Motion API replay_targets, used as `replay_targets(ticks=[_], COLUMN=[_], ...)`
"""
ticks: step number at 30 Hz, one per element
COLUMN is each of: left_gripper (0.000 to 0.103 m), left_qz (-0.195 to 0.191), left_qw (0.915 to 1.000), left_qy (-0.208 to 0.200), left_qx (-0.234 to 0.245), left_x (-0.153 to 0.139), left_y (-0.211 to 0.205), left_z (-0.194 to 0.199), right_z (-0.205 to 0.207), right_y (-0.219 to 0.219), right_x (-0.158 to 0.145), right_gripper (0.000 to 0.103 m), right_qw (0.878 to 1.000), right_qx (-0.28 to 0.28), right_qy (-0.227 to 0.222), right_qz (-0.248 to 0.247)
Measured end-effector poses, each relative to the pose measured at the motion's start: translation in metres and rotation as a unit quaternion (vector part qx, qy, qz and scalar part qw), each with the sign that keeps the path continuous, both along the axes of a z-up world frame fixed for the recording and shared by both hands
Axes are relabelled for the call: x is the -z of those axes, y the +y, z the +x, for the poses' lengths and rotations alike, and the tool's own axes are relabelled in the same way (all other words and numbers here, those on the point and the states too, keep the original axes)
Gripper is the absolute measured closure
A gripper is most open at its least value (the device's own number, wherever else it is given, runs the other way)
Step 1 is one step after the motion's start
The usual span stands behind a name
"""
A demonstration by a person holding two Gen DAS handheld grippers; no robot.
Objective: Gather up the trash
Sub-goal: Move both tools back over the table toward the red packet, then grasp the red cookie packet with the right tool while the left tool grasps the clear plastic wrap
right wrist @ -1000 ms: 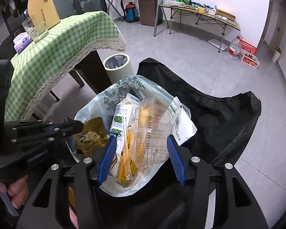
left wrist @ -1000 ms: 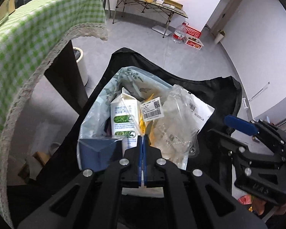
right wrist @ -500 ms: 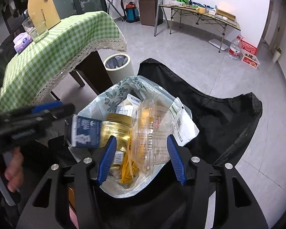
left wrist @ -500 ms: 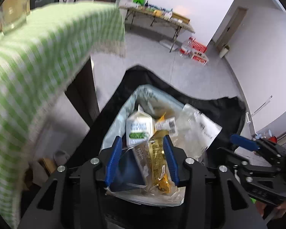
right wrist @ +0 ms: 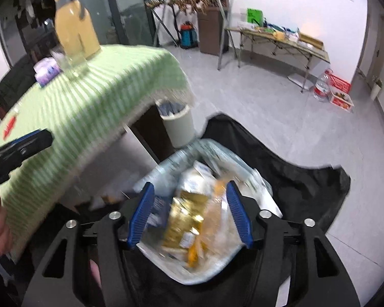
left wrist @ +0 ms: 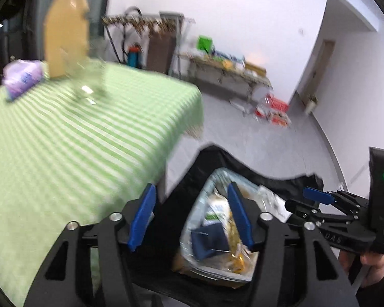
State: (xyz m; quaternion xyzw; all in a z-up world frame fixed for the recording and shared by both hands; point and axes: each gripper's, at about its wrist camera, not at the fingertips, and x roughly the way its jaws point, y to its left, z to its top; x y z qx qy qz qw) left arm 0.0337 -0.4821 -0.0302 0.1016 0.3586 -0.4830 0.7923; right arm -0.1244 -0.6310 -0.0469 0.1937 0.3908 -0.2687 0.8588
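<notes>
So your left gripper (left wrist: pixel 192 217) was empty, jaws opening with nothing between the pads, and it hung over the gap between the table edge and the trash bag (left wrist: pixel 217 271). The right gripper (right wrist: pixel 189 215) was also empty and opening; the bag's contents sat below it, framed by its fingers but not touched.

Key relation: any remaining trash looked to be up on the green checked tablecloth (right wrist: pixel 89 97), up and to the left of both tools, so your left hand was the nearer one. The only candidate I could make out was a small red scrap (right wrist: pixel 9 127) near the cloth's left edge, too blurred to identify, long axis unclear.

Materials: the bag was thin, crinkly translucent film with a leaf print, slumped inside a floppy black fabric holder (right wrist: pixel 307 179). Inside were a stiff milk carton (left wrist: pixel 215 212), a dark blue box (left wrist: pixel 210 240), a shiny gold foil wrapper (right wrist: pixel 187 212) and clear crackly plastic. The yellow pitcher (right wrist: pixel 75 30), the glass and the purple tissue pack (right wrist: pixel 47 70) on the cloth didn't look like trash to me.
</notes>
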Motion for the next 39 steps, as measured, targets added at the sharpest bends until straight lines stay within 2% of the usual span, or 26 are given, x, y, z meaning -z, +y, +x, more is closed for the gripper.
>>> replay_targets(ticks=[4, 5, 8, 10, 12, 14, 15, 18, 21, 23, 24, 25, 28, 30, 32, 36, 37, 39], left_gripper=[0.017, 0.014, 0.011, 0.011, 0.011, 0.009, 0.009, 0.008, 0.008, 0.008, 0.008, 0.008, 0.008, 0.008, 0.008, 0.008, 0.008, 0.008], left_qz=[-0.033, -0.035, -0.041, -0.035, -0.019, -0.015, -0.007, 0.006, 0.026, 0.042, 0.053, 0.061, 0.082, 0.092, 0.102, 0.117, 0.116, 0.111], left_qw=[0.9971, 0.9961, 0.9907, 0.9843, 0.9764, 0.971, 0.9643, 0.9514, 0.9436, 0.94, 0.9351, 0.9324, 0.9256, 0.9219, 0.9207, 0.9153, 0.916, 0.9169], left_qy=[-0.054, -0.062, -0.084, -0.094, -0.09, -0.088, -0.095, -0.105, -0.091, -0.099, -0.112, -0.122, -0.142, -0.15, -0.151, -0.146, -0.144, -0.132], left_qx=[-0.042, -0.052, -0.098, -0.146, -0.195, -0.222, -0.247, -0.289, -0.317, -0.324, -0.332, -0.335, -0.341, -0.345, -0.345, -0.357, -0.356, -0.36], left_x=[-0.036, -0.041, -0.058, -0.066, -0.069, -0.069, -0.069, -0.066, -0.063, -0.066, -0.07, -0.071, -0.073, -0.071, -0.068, -0.06, -0.058, -0.054], left_y=[0.055, 0.066, 0.11, 0.149, 0.19, 0.222, 0.246, 0.288, 0.316, 0.33, 0.338, 0.344, 0.361, 0.366, 0.369, 0.365, 0.364, 0.36], left_z=[0.023, 0.028, 0.06, 0.088, 0.114, 0.132, 0.144, 0.17, 0.2, 0.214, 0.222, 0.227, 0.244, 0.256, 0.27, 0.298, 0.306, 0.321], right_z=[0.033, 0.044, 0.082, 0.116, 0.144, 0.171, 0.19, 0.239, 0.288, 0.314, 0.331, 0.345, 0.396, 0.427, 0.448, 0.478, 0.481, 0.487], right_y=[0.024, 0.031, 0.059, 0.084, 0.106, 0.13, 0.147, 0.196, 0.241, 0.262, 0.273, 0.28, 0.296, 0.312, 0.326, 0.349, 0.347, 0.334], right_x=[-0.036, -0.044, -0.064, -0.076, -0.083, -0.087, -0.087, -0.083, -0.076, -0.072, -0.07, -0.067, -0.055, -0.048, -0.04, -0.024, -0.023, -0.022], right_gripper=[0.037, 0.035, 0.032, 0.028, 0.024, 0.022, 0.021, 0.021, 0.021, 0.021, 0.021, 0.021, 0.021, 0.021, 0.021, 0.021, 0.023, 0.054], right_qw=[0.998, 0.997, 0.992, 0.987, 0.983, 0.977, 0.973, 0.958, 0.944, 0.936, 0.933, 0.932, 0.933, 0.931, 0.929, 0.912, 0.911, 0.912], right_qx=[-0.026, -0.034, -0.074, -0.105, -0.138, -0.174, -0.198, -0.259, -0.31, -0.332, -0.341, -0.344, -0.356, -0.364, -0.369, -0.395, -0.399, -0.402], right_qy=[-0.037, -0.044, -0.058, -0.068, -0.082, -0.095, -0.096, -0.089, -0.076, -0.074, -0.072, -0.067, -0.043, -0.024, -0.005, 0.033, 0.025, 0.017], right_qz=[-0.04, -0.052, -0.084, -0.096, -0.086, -0.074, -0.074, -0.087, -0.09, -0.091, -0.092, -0.09, -0.037, -0.02, -0.034, -0.1, -0.104, -0.083])
